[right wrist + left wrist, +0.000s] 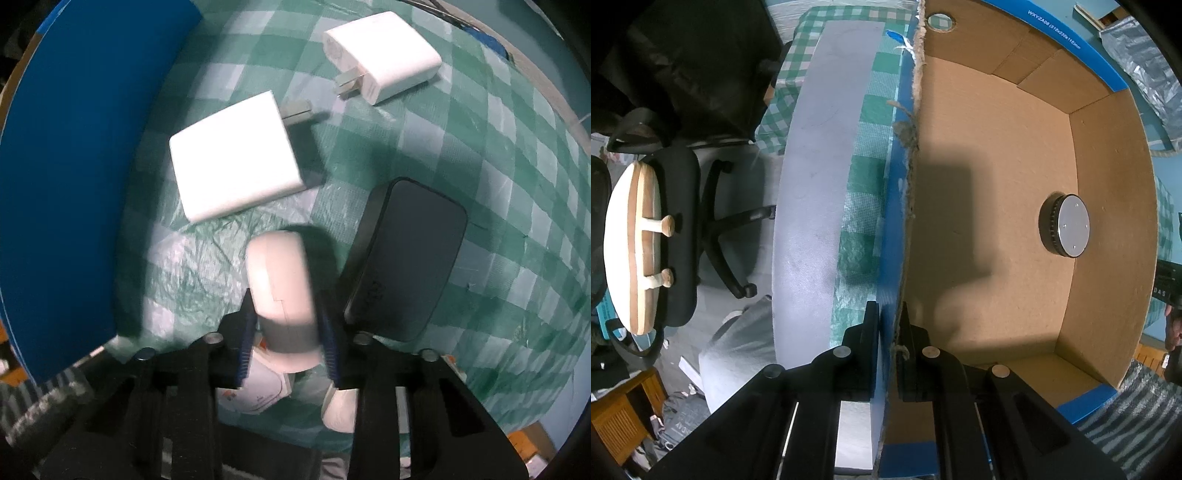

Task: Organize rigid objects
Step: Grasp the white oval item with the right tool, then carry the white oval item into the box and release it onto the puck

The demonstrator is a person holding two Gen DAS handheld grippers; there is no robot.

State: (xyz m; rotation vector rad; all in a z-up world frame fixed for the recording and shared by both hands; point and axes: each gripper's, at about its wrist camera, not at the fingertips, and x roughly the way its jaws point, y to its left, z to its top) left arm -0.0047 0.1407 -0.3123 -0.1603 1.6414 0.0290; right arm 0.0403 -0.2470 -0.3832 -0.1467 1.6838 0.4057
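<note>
My left gripper (pixel 891 314) is shut on the torn near wall (pixel 908 206) of a blue cardboard box; its brown floor (pixel 997 184) holds one round black and silver puck (pixel 1065 229). My right gripper (pixel 286 310) is shut on a white rounded case (pixel 282 291), held above the green checked tablecloth (pixel 498 184). On the cloth lie a flat white charger (pixel 236 166), a second white charger with prongs (pixel 384 55) farther back, and a dark slab-shaped device (pixel 406 258) just right of the held case. The box's blue outer wall (pixel 74 166) stands to the left.
A grey table edge strip (pixel 820 184) runs left of the box. Beyond it, lower down, are a black office chair (pixel 683 236) with a wooden board (pixel 631 243) on it, and floor clutter. A white item (pixel 343 410) lies under my right gripper.
</note>
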